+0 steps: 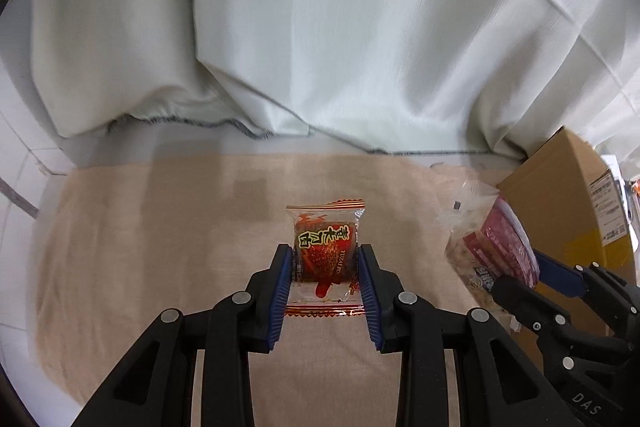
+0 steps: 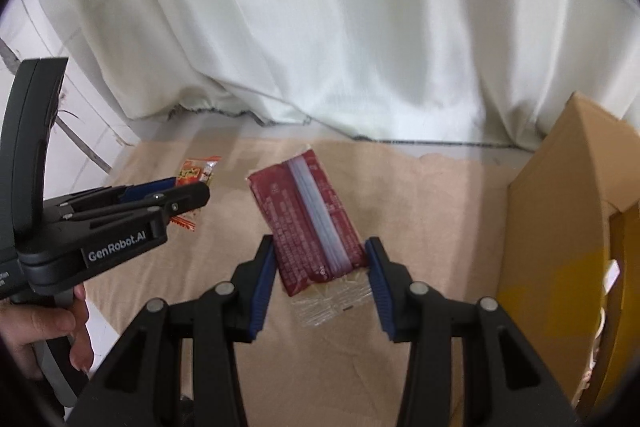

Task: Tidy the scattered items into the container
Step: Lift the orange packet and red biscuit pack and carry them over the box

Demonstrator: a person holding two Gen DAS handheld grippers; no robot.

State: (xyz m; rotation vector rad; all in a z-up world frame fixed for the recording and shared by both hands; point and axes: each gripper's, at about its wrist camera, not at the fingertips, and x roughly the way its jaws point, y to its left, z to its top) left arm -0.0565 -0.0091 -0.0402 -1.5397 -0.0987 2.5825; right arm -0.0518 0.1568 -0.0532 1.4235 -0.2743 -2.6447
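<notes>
My left gripper (image 1: 326,249) is shut on a small red and clear snack packet (image 1: 325,227), held off the beige cloth (image 1: 160,247). My right gripper (image 2: 320,241) is shut on a longer dark red packet (image 2: 304,211) with a clear end, also lifted. In the left wrist view the right gripper (image 1: 556,277) and its dark red packet (image 1: 504,243) show at the right. The left gripper (image 2: 176,193) and the small packet (image 2: 198,171) appear at the left of the right wrist view. An open cardboard box (image 2: 560,207) stands to the right.
A white curtain (image 1: 360,27) hangs behind the cloth. The cardboard box (image 1: 560,187) sits at the cloth's right edge. Pale tiled floor (image 1: 20,167) lies to the left. A person's hand (image 2: 44,335) grips the left gripper's handle.
</notes>
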